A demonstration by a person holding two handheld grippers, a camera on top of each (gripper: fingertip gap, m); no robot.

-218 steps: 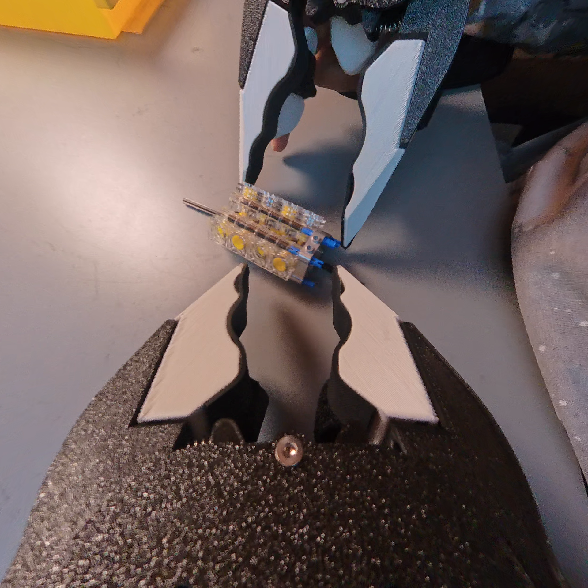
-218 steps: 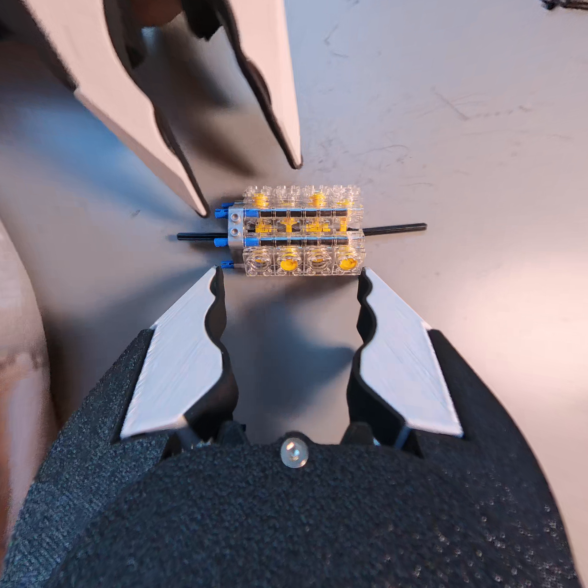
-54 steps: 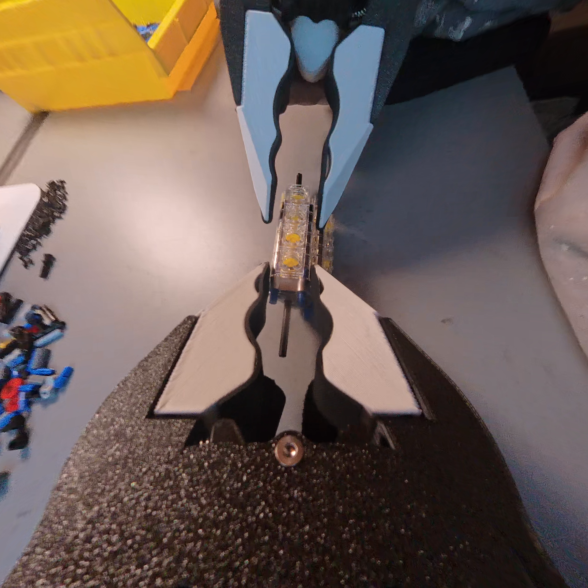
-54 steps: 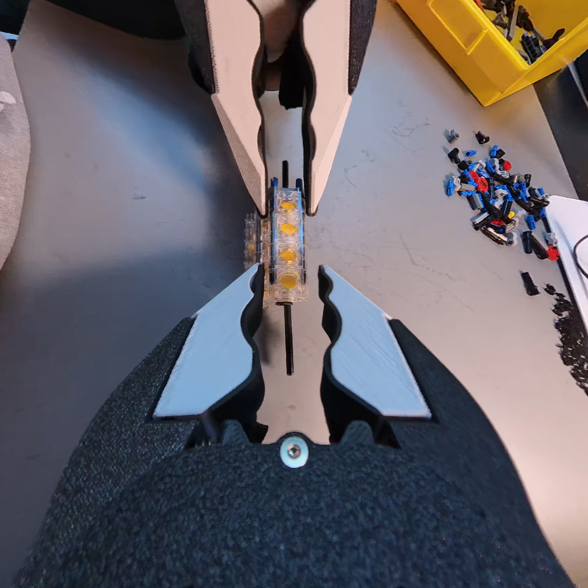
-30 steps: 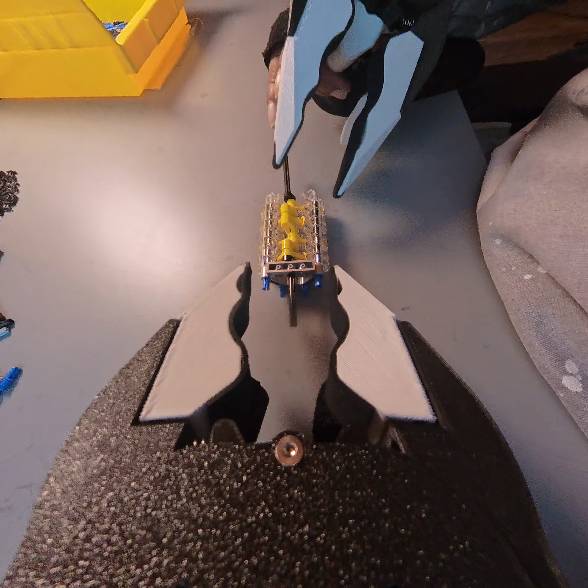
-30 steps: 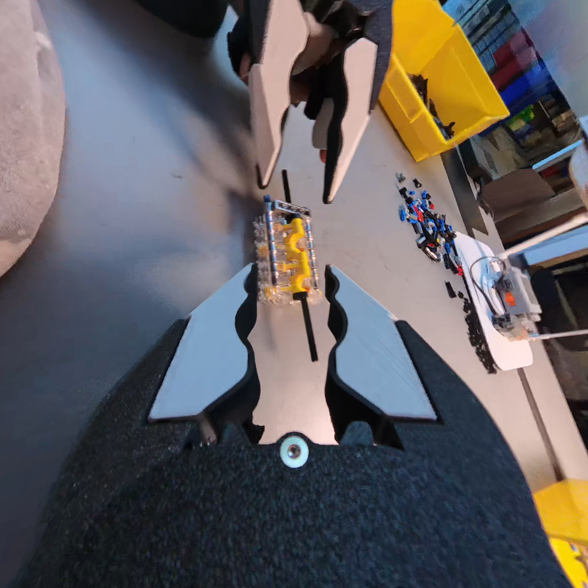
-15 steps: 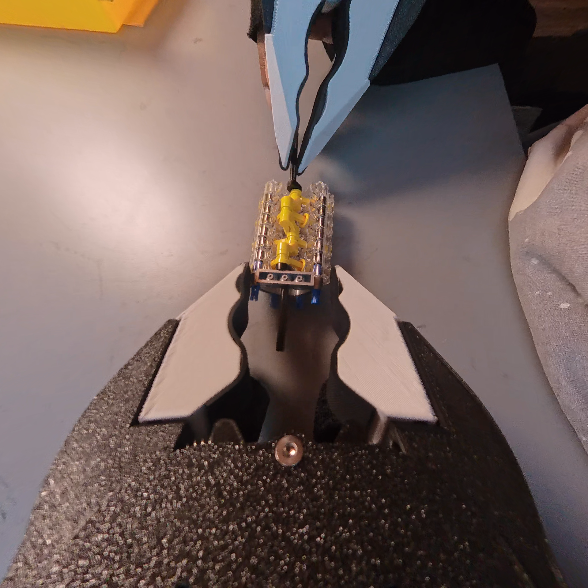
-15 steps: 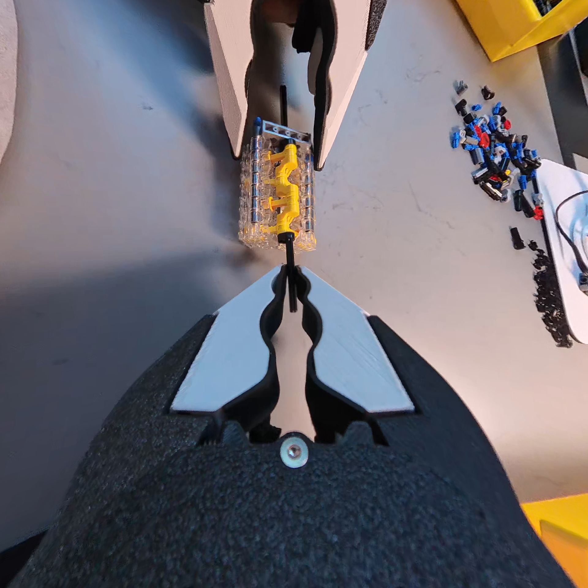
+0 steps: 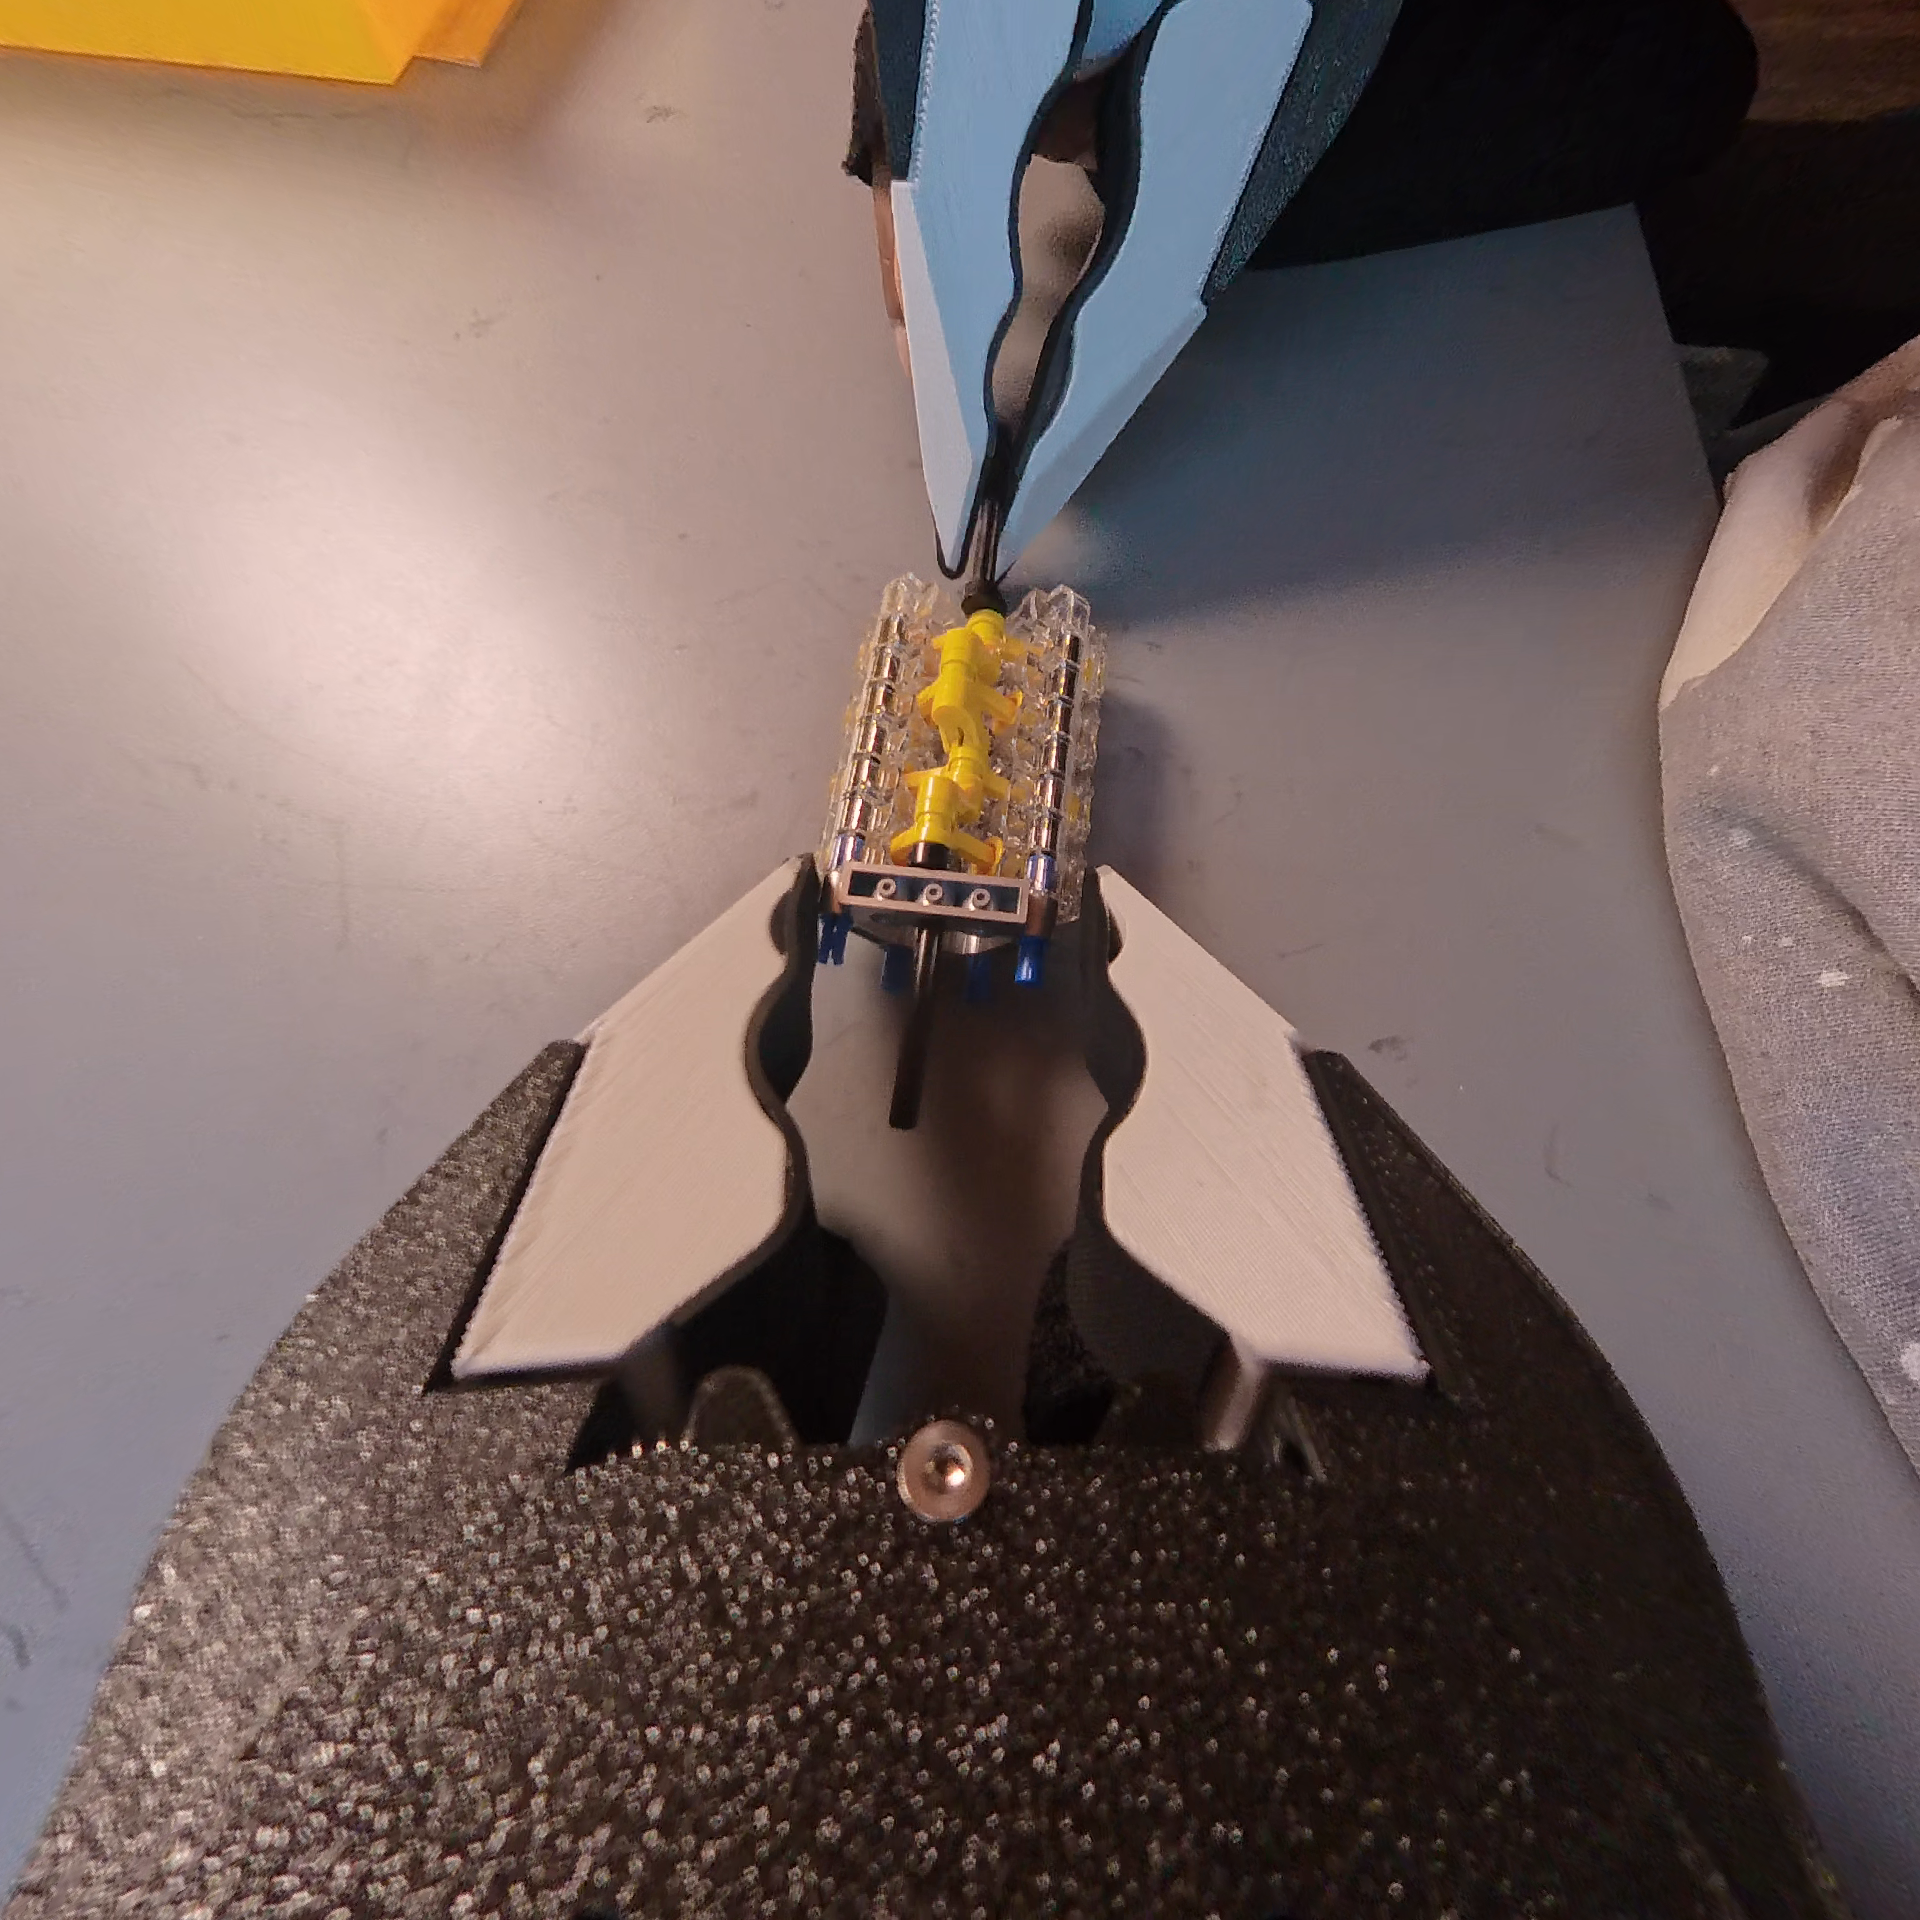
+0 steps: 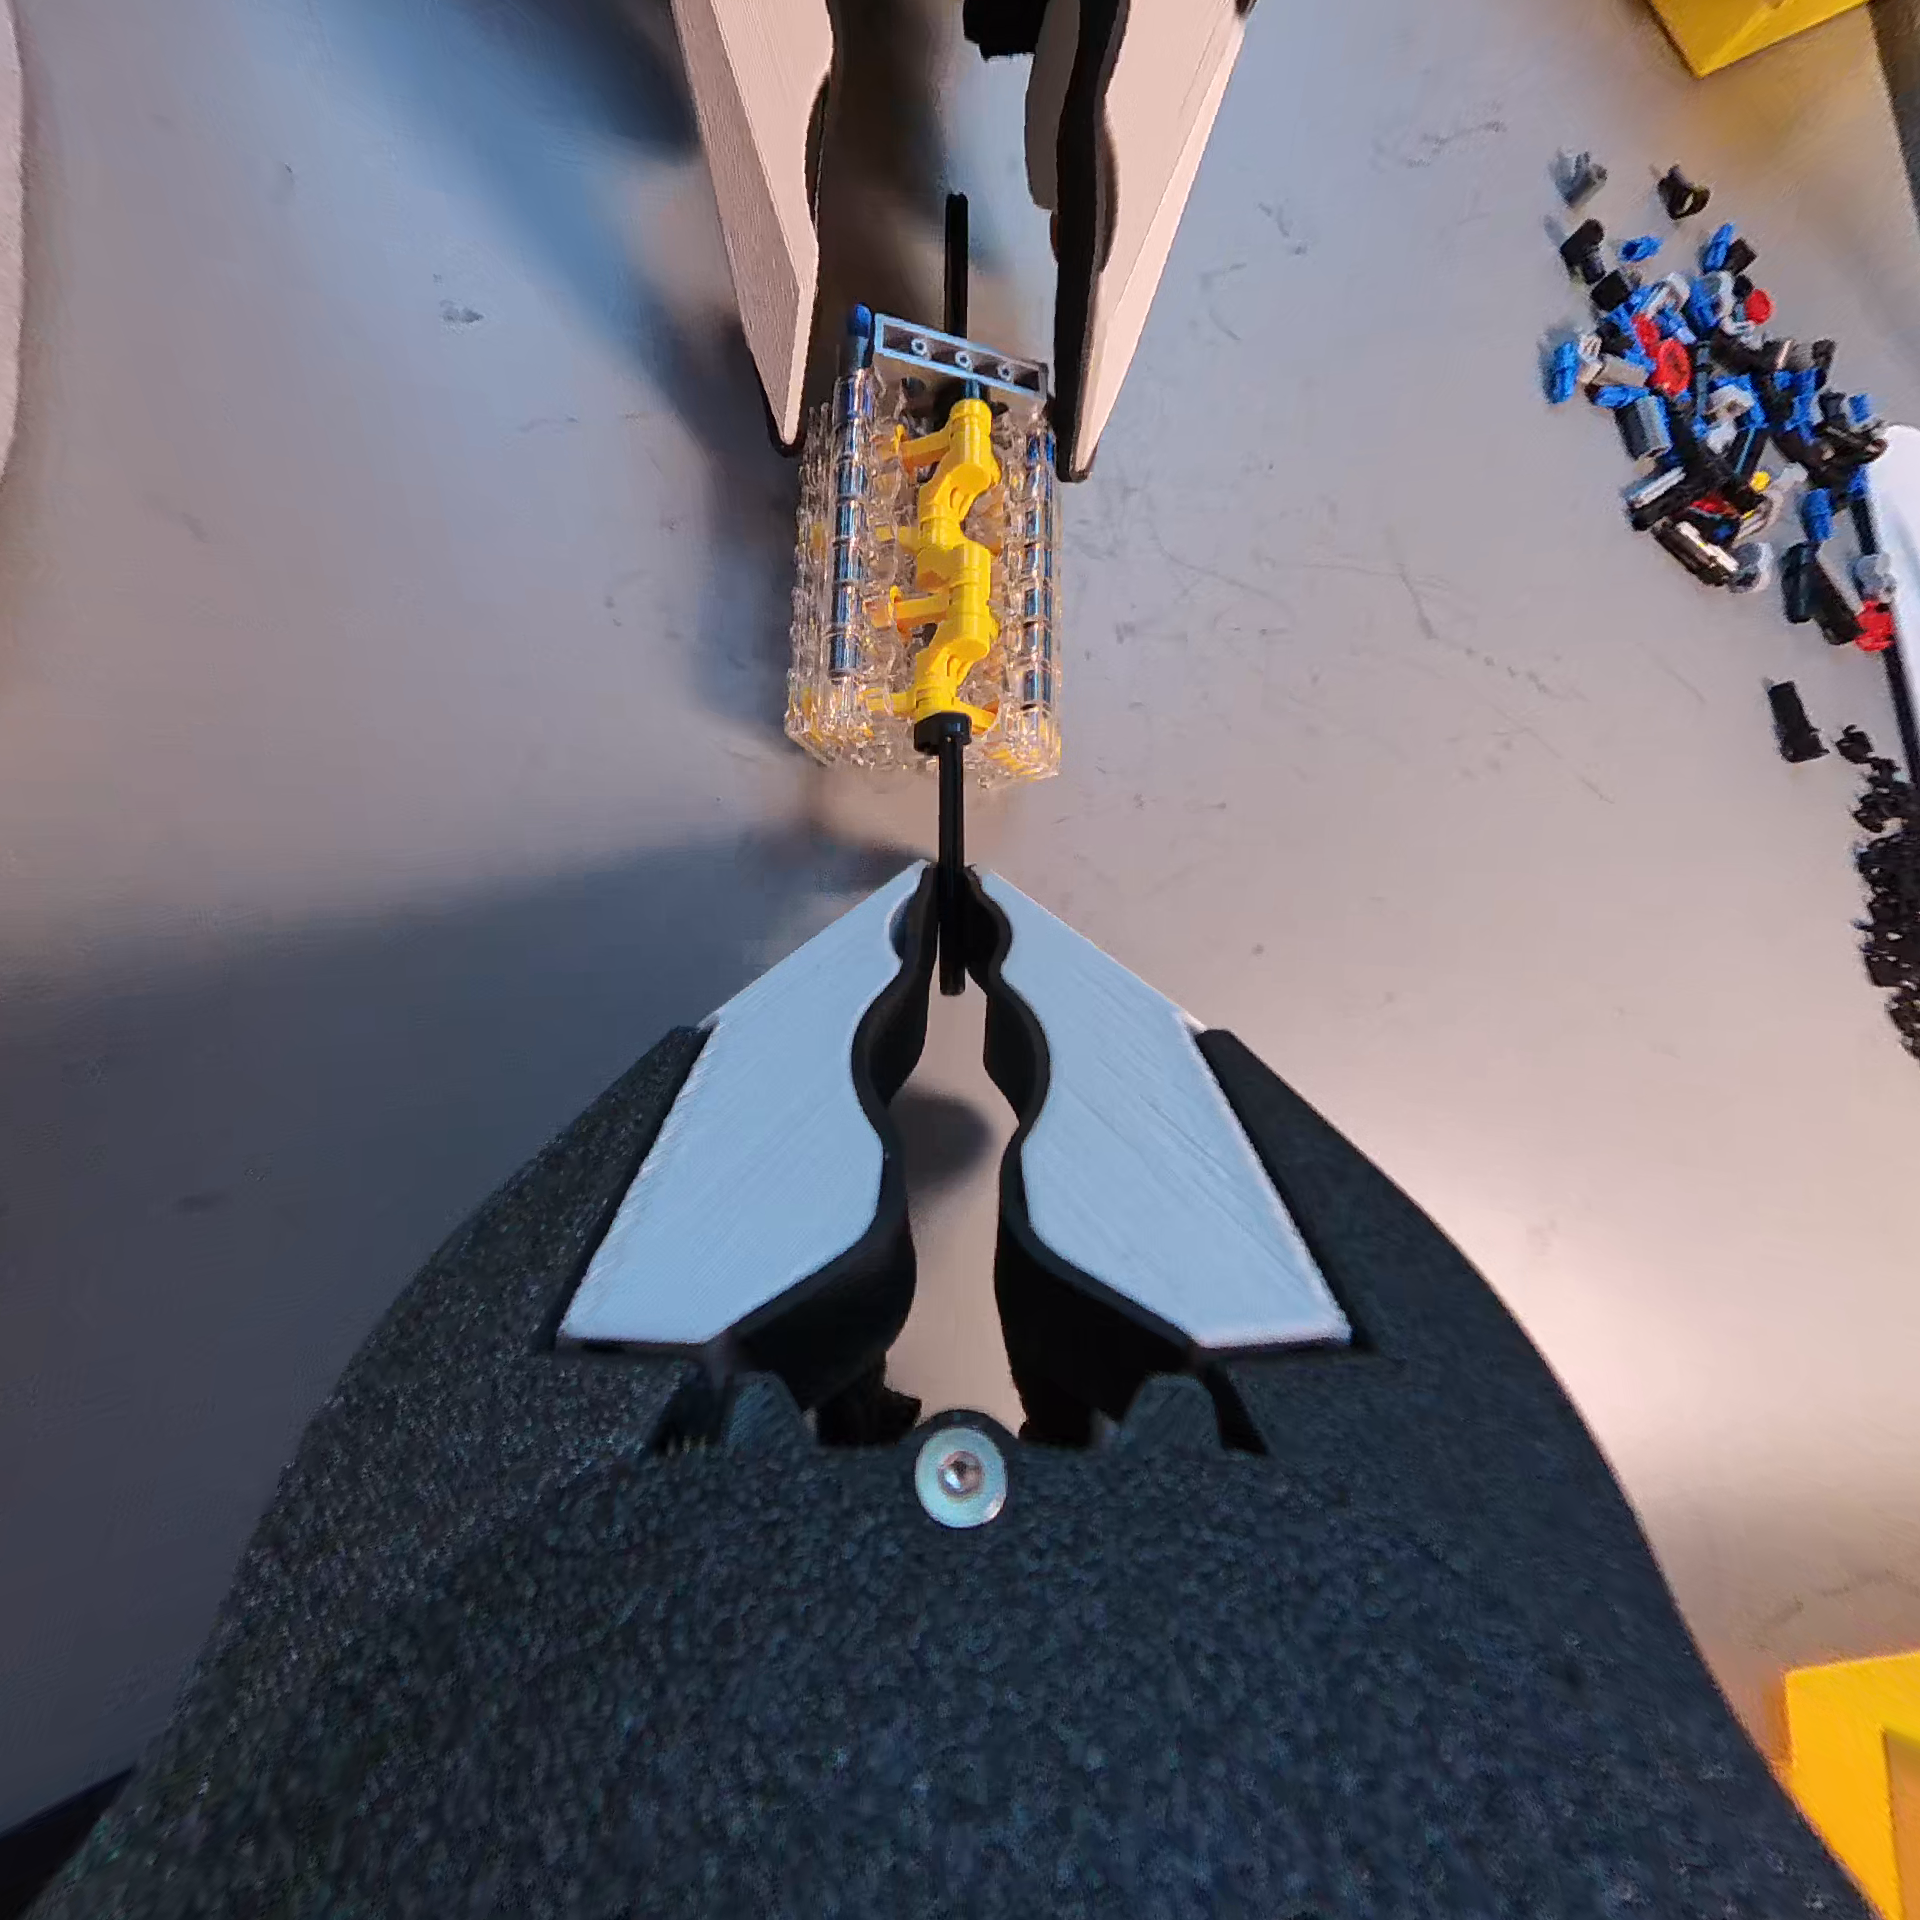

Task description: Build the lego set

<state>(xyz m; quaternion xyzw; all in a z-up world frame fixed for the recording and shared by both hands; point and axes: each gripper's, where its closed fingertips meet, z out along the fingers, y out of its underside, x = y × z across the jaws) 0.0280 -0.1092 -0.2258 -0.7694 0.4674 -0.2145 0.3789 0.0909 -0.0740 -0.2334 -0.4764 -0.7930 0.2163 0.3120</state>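
Clear toy-brick engine block (image 9: 961,769), yellow crank pieces (image 9: 956,727) along its middle, black axle (image 9: 912,1039) through its length and out of both ends; resting on the grey bench (image 9: 416,623) between the two tongs. Long axis in line with both tongs, end to end, so each set faces one end of the block. Left tongs (image 9: 951,914) at the plated end with the blue pins (image 9: 829,940): jaws wide, tips just outside the block's two sides at that end, contact not certain; axle stub lying free in the gap between them. Right tongs (image 10: 948,899) at the opposite end: jaws narrow, tips closed on the axle's projecting end, clear of the block itself. Left tongs thus nearer the block, right tongs nearer the axle. Shown only in the right wrist view: heap of small blue, black and red parts (image 10: 1714,416) well off to one side, a spread of tiny black pieces (image 10: 1886,883) beyond it, a white edge (image 10: 1901,582) at the frame border, a yellow bin corner (image 10: 1849,1766) close to the camera; also the axle's clamped end seen up close. Shown only in the left wrist view: grey speckled cloth (image 9: 1787,935) at the bench's far side, and the free axle stub between the wide jaws. Yellow bin (image 9: 260,42) edge at the top of that view.
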